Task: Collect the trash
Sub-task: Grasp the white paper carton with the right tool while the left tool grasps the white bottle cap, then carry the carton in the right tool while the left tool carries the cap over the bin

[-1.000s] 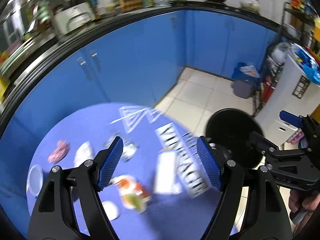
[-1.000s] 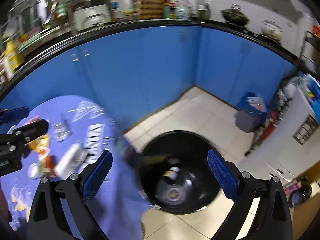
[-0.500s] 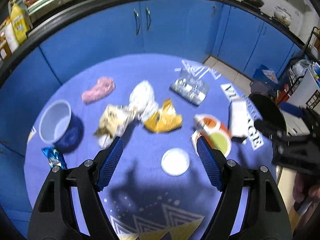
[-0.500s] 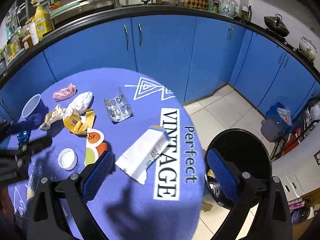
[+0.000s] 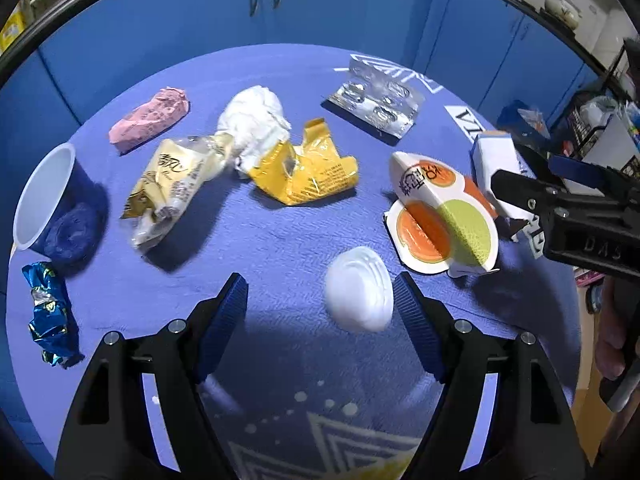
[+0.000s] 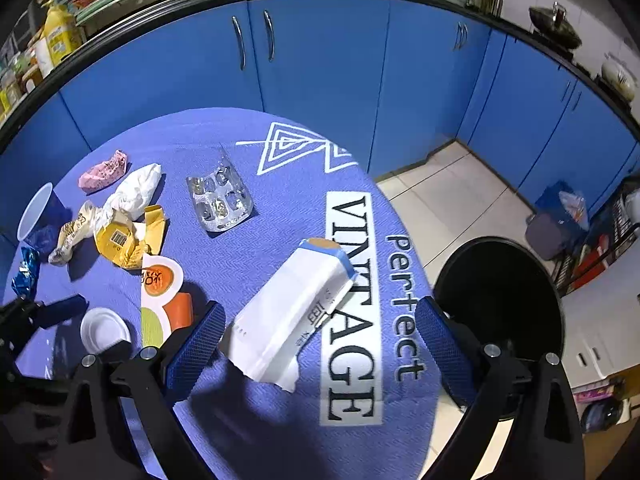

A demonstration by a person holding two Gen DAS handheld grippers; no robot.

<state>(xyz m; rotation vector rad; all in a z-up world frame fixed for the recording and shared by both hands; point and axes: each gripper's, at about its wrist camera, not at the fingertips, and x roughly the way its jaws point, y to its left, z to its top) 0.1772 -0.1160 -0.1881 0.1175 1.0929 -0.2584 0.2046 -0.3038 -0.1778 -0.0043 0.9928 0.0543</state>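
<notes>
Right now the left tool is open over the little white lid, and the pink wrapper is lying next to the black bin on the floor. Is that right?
Not quite. The pink wrapper lies on the blue table, at its far side near the blue cup, not on the floor beside the black bin. The left wrist view shows it. The left tool is indeed open over the white lid.

Landmark: white lid (image 5: 358, 294). The left claw (image 5: 320, 304) stands open above bare tabletop (image 5: 280, 236), with the lid just inside its right finger. Ahead of the lid the cloth is clear up to the yellow wrapper (image 5: 308, 174). To the lid's right, the orange-green carton (image 5: 444, 220) and the right claw (image 6: 316, 344) block passage. To its left, open cloth extends to the blue foil wrapper (image 5: 50, 314).
</notes>
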